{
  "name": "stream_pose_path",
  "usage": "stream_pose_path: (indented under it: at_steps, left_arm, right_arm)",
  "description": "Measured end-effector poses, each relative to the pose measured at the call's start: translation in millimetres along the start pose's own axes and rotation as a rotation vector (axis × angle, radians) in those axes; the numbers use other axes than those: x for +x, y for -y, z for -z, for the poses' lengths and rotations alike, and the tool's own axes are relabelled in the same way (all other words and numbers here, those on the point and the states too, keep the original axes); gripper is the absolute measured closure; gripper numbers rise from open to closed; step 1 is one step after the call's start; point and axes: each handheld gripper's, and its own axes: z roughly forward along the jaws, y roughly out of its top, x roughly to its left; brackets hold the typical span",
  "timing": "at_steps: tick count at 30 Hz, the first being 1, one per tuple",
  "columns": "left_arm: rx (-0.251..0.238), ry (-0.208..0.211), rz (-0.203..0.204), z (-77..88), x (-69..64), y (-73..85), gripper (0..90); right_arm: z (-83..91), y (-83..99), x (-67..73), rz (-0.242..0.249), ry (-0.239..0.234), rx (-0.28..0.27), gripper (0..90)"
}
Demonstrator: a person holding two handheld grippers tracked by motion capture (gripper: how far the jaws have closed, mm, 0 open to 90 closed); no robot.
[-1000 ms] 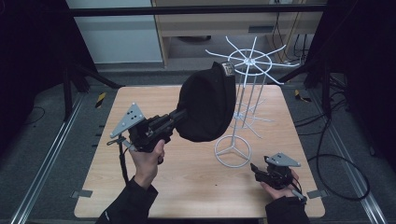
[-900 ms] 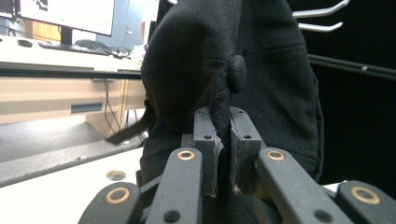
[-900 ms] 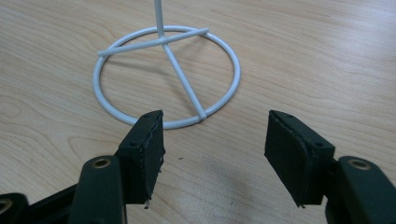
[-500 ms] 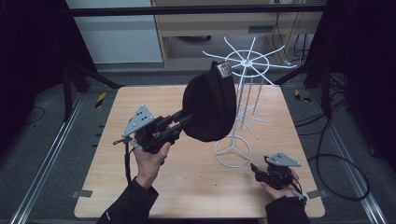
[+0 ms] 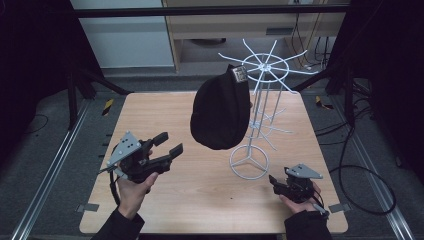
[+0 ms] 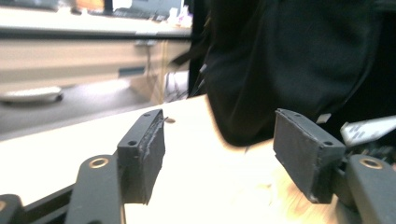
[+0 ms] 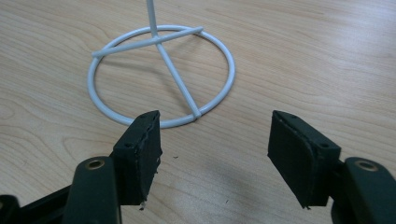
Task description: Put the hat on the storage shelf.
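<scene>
Left gripper (image 5: 167, 144) sits low over the tabletop (image 5: 150, 115), released: its jaws have just been opening, they now stand wide apart and nothing is between them. In the left gripper view the pads (image 6: 142, 154) frame bare wood, with the black hat (image 6: 289, 70) farther ahead, apart from them.

Black hat (image 5: 220, 112) hangs from an upper arm of the white wire rack (image 5: 260, 100), a tag near the hook point, and its lower edge is clear of the tabletop. It is near the left gripper but not touching it.

Right gripper (image 5: 274, 181) rests at the near right of the tabletop, also released, jaws wide and empty. In the right gripper view the pads (image 7: 140, 154) point at the rack's ring base (image 7: 161, 74), just short of it, no contact.

Step in hand, as I judge it: the hang-the-hat step looks done, the hat is on the rack and let go, and the left hand is backing clear.

Next move probably calls for only a retreat: pull the left gripper away without brushing the hat, since a bump could swing it off the arm. The right gripper is close enough to steady the base if the rack wobbles.
</scene>
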Motion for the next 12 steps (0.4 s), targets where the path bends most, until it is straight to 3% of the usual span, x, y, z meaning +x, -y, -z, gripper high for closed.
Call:
stream_pose_path:
  at_steps: [5,6,7,9,10,11,12]
  left_arm:
    - [0.114,-0.086,0.012,11.0,25.5,41.4,29.0]
    - [0.114,-0.086,0.012,11.0,25.5,41.4,28.7]
    - [0.166,-0.120,0.020,14.0,35.3,58.7,28.4]
    - [0.218,-0.155,0.018,16.7,44.5,74.1,28.4]
    - [0.218,-0.155,0.018,16.7,44.5,74.1,28.3]
    - [0.272,-0.203,0.033,21.0,56.6,92.6,27.9]
    - [0.272,-0.203,0.033,21.0,56.6,92.6,28.0]
  right_arm:
    - [-0.5,0.9,-1.6,-0.014,0.006,0.004,30.8]
    - [-0.7,1.1,-2.4,-0.012,0.005,0.004,30.3]
    - [-0.8,1.3,-2.5,-0.015,0.006,0.006,29.7]
    - [-1.0,1.6,-2.3,-0.026,0.008,0.009,28.8]
    - [-1.0,1.6,-2.3,-0.026,0.008,0.009,28.8]
    - [-1.6,1.9,-3.2,-0.023,0.010,0.011,28.0]
    - [-1.9,2.0,-3.2,-0.024,0.011,0.012,27.7]
